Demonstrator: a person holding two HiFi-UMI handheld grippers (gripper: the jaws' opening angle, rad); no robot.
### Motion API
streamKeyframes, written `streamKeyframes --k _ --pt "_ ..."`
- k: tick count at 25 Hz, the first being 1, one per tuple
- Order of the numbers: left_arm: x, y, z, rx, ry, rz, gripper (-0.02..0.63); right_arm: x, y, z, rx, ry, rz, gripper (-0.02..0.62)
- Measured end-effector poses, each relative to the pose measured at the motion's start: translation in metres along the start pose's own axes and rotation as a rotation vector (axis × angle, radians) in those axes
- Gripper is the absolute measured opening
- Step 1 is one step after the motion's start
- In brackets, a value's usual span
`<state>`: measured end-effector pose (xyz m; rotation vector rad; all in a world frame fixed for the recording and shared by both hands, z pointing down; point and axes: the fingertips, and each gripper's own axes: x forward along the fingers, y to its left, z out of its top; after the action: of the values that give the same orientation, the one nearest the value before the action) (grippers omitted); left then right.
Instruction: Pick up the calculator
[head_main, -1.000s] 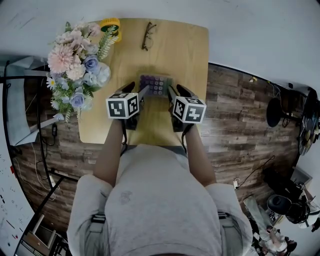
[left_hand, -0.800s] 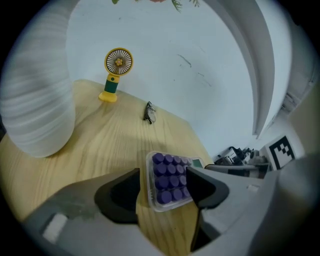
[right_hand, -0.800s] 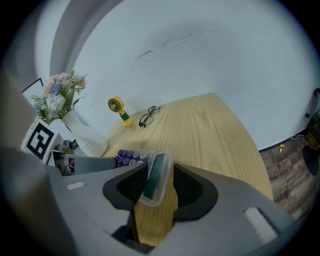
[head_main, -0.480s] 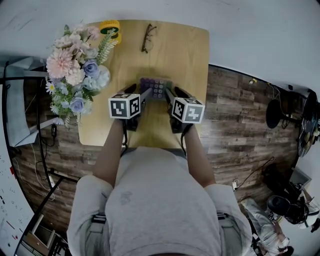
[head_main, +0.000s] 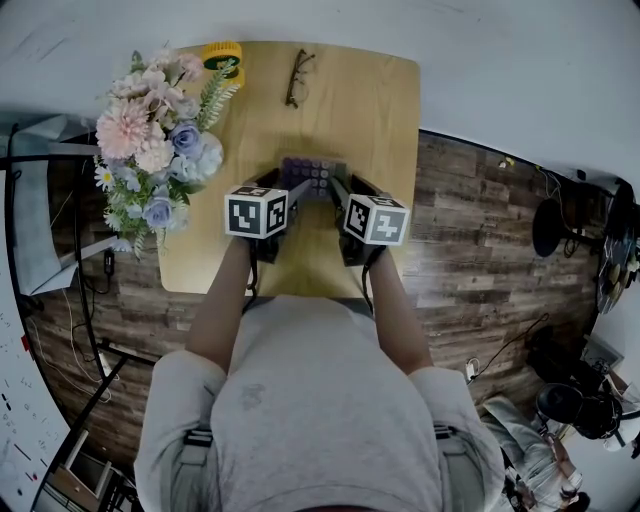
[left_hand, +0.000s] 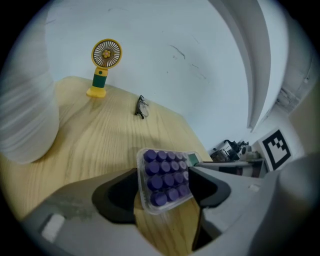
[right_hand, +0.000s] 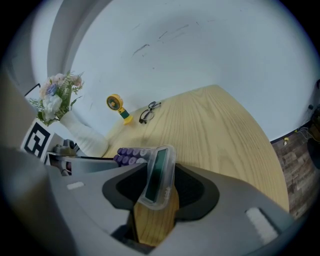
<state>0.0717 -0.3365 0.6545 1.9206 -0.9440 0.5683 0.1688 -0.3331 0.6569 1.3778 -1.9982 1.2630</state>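
In the head view one calculator (head_main: 313, 172) shows at mid-tabletop (head_main: 370, 110) between the left gripper (head_main: 287, 190) and right gripper (head_main: 337, 192); one vase (head_main: 204, 150) holding flowers (head_main: 145, 130) stands at the left edge, and one yellow fan (head_main: 222, 52) and one pair of glasses (head_main: 296, 75) sit at the far edge. In the left gripper view the jaws have just been opening and stand spread, with the calculator's purple-keyed end between them. In the right gripper view the jaws have likewise just been opening and stand apart around its tilted display end.
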Motion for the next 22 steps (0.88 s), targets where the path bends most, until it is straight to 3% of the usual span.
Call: streamKeyframes --k 6,22 --pt "-0.005 -0.007 0.004 0.038 -0.016 -0.015 0.322 -0.006 0.001 0.003 -0.021 -0.038 -0.033 0.164" --pt "-0.030 -0.053 0.045 0.281 -0.113 -0.082 0.322 -0.067 0.011 0.044 -0.095 -0.273 -0.155 0.141"
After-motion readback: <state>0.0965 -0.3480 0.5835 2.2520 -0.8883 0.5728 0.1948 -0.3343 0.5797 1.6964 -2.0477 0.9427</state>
